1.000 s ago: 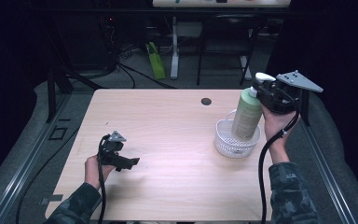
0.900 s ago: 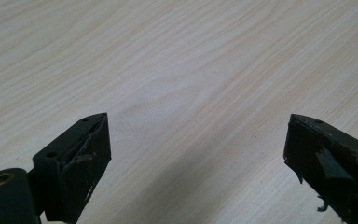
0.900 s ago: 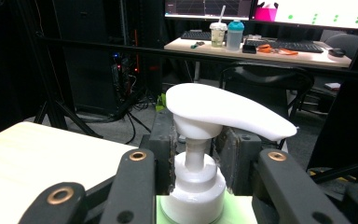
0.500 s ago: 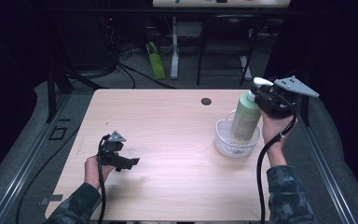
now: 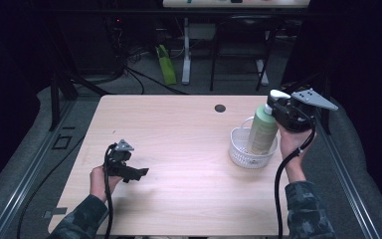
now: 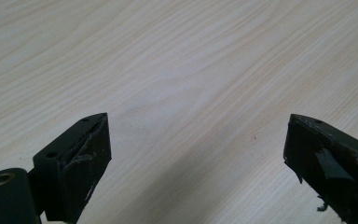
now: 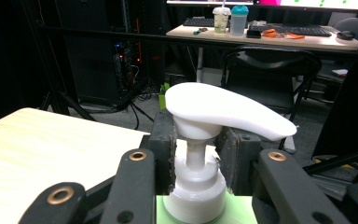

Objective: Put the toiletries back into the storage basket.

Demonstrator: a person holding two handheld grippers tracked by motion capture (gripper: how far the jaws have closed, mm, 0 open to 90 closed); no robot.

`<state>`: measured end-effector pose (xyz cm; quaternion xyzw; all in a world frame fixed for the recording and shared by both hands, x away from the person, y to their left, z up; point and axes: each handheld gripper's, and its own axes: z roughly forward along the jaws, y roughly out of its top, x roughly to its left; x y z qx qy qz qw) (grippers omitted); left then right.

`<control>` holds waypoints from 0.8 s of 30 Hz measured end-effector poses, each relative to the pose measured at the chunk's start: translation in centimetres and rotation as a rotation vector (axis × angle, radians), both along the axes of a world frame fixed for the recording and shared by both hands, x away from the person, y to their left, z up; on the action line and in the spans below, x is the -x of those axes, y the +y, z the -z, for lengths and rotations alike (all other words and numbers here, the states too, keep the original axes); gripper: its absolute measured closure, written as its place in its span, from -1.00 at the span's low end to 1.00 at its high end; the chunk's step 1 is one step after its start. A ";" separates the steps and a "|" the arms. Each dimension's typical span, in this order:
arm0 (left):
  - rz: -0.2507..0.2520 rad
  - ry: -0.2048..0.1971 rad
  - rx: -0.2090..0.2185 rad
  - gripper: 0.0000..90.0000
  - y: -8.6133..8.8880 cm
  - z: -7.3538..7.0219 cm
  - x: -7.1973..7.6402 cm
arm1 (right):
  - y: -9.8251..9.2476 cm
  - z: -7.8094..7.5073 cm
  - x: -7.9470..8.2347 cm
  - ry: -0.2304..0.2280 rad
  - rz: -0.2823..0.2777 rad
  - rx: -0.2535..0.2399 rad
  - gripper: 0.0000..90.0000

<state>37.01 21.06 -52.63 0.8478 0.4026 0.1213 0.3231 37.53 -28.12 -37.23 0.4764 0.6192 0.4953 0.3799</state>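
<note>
Right gripper [image 5: 280, 110] is clamped on the neck of the green pump bottle [image 5: 261, 131], just under the white pump head [image 7: 223, 112]. Since a second ago the bottle has come lower and now stands, slightly tilted, in the white basket [image 5: 238, 152] at the table's [image 5: 179, 129] right side. Placement looks nearly done; release probably next. Left gripper [image 5: 138, 173] rests near-left, jaws apart, empty.

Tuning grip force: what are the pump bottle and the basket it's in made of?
Pump bottle: likely plastic, matte pale-green body; its white pump head is smooth with a soft sheen. Basket: probably white moulded plastic, going by its slotted, openwork wall. Right gripper clamps the pump collar.
</note>
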 end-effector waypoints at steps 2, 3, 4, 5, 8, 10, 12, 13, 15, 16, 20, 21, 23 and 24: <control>0.000 0.001 0.000 -0.83 0.0 0.0 0.0 | -0.1 0.2 0.0 0.002 0.000 0.000 0.52; 0.001 0.000 -0.002 -0.83 0.0 0.0 0.0 | -0.1 0.3 0.0 0.003 -0.001 0.000 0.52; 0.002 -0.001 0.000 -0.83 0.0 0.0 0.0 | -0.1 0.5 0.0 0.001 -0.002 0.002 0.52; 0.002 0.000 -0.003 -0.83 0.0 0.0 0.1 | -0.2 0.6 0.0 0.002 -0.002 0.001 0.52; 0.003 -0.004 -0.004 -0.83 0.0 -0.1 0.1 | -0.2 0.9 0.0 -0.002 -0.001 0.000 0.52; 0.003 -0.003 -0.003 -0.83 0.0 -0.1 0.1 | -0.2 1.0 -0.1 -0.001 -0.002 -0.004 0.52; 0.003 0.000 -0.003 -0.83 0.0 -0.1 0.1 | -0.1 1.1 -0.1 -0.004 -0.004 0.000 0.52; 0.004 -0.003 -0.003 -0.83 0.0 -0.1 0.1 | -0.1 1.2 -0.1 -0.005 -0.006 0.000 0.52; 0.004 -0.004 -0.003 -0.83 0.0 -0.1 0.1 | 0.1 1.5 -0.2 -0.001 -0.007 0.002 0.52; 0.005 -0.005 -0.004 -0.83 0.0 -0.1 0.1 | 0.2 1.6 -0.3 0.000 -0.010 0.005 0.52; 0.003 -0.004 -0.003 -0.83 0.0 -0.1 0.1 | 0.4 2.0 -0.4 0.001 -0.017 0.006 0.52; 0.003 -0.006 -0.003 -0.83 0.0 -0.1 0.1 | 0.4 2.0 -0.4 0.000 -0.019 0.005 0.52; 0.003 -0.007 -0.003 -0.83 0.0 -0.1 0.1 | 0.6 2.1 -0.4 -0.004 -0.021 0.002 0.52; 0.001 -0.011 -0.002 -0.83 0.0 -0.2 0.1 | 0.6 2.2 -0.4 -0.006 -0.028 0.005 0.52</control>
